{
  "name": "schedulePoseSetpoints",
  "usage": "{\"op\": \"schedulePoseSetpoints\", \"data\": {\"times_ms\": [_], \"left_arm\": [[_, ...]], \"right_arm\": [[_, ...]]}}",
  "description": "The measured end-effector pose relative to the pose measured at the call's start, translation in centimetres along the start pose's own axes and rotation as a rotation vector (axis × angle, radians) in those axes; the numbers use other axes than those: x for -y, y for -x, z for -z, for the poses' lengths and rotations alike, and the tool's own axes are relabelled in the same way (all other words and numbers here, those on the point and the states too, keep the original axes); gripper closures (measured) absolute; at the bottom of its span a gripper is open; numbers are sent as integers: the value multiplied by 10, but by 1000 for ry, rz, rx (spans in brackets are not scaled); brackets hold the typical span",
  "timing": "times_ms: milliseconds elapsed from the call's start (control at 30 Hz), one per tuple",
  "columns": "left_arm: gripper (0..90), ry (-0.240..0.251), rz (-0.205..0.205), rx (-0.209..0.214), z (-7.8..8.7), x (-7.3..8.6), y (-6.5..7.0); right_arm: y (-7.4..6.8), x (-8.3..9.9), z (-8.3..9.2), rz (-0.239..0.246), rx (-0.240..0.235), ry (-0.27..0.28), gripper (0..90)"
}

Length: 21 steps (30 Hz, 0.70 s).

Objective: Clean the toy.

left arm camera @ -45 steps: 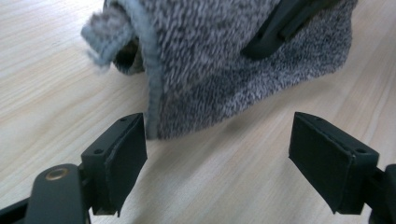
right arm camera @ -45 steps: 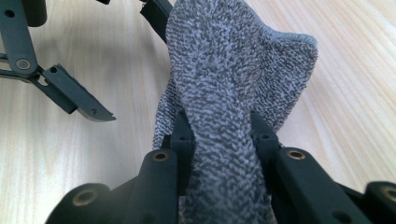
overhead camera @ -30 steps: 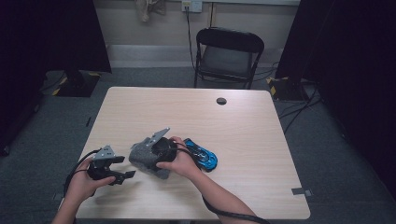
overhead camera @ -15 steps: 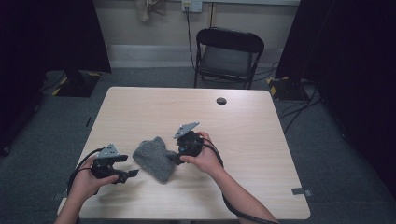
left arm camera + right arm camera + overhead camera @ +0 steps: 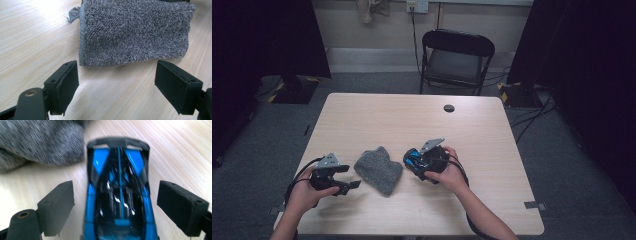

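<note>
My left gripper (image 5: 353,185) waits open and empty just left of the cloth (image 5: 135,32), soft and limp. My right gripper (image 5: 115,207) has just been opening, jaws straddling the car (image 5: 118,202) without pressing: light, hard, slick, best pinched across its sides.

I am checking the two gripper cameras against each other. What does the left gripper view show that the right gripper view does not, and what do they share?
Left gripper view alone: the whole grey terry-cloth mitt lying flat, with its stitched hem and a frayed corner, ahead of the left gripper, whose jaws stand open and apart from it.

Right gripper view alone: a blue and black toy racing car between the jaws of the right gripper, which have just been opening; a gap shows on each side of the car.

Both: the light wooden table and part of the mitt.
</note>
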<state>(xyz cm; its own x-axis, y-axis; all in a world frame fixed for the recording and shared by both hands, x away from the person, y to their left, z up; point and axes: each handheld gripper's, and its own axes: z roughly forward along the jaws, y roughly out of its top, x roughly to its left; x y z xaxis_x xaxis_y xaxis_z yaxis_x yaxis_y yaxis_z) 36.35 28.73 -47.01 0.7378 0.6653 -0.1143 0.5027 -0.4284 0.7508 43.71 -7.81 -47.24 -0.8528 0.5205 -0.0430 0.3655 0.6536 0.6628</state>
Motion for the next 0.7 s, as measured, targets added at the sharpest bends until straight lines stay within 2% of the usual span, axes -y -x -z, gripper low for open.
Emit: {"op": "schedulePoseSetpoints", "data": {"times_ms": [267, 533, 600, 700], "left_arm": [[190, -6, 2, 6, -4, -1, 1], [190, -1, 5, 11, -3, 0, 0], [189, 3, 9, 15, -3, -1, 0], [188, 34, -10, 28, -2, -9, 1]], "right_arm": [[2, 7, -8, -6, -4, -4, 140], [1, 14, -18, -37, -30, 16, 143], [1, 16, -18, -43, -29, 26, 156], [4, 19, -16, -61, -16, 54, 256]]}}
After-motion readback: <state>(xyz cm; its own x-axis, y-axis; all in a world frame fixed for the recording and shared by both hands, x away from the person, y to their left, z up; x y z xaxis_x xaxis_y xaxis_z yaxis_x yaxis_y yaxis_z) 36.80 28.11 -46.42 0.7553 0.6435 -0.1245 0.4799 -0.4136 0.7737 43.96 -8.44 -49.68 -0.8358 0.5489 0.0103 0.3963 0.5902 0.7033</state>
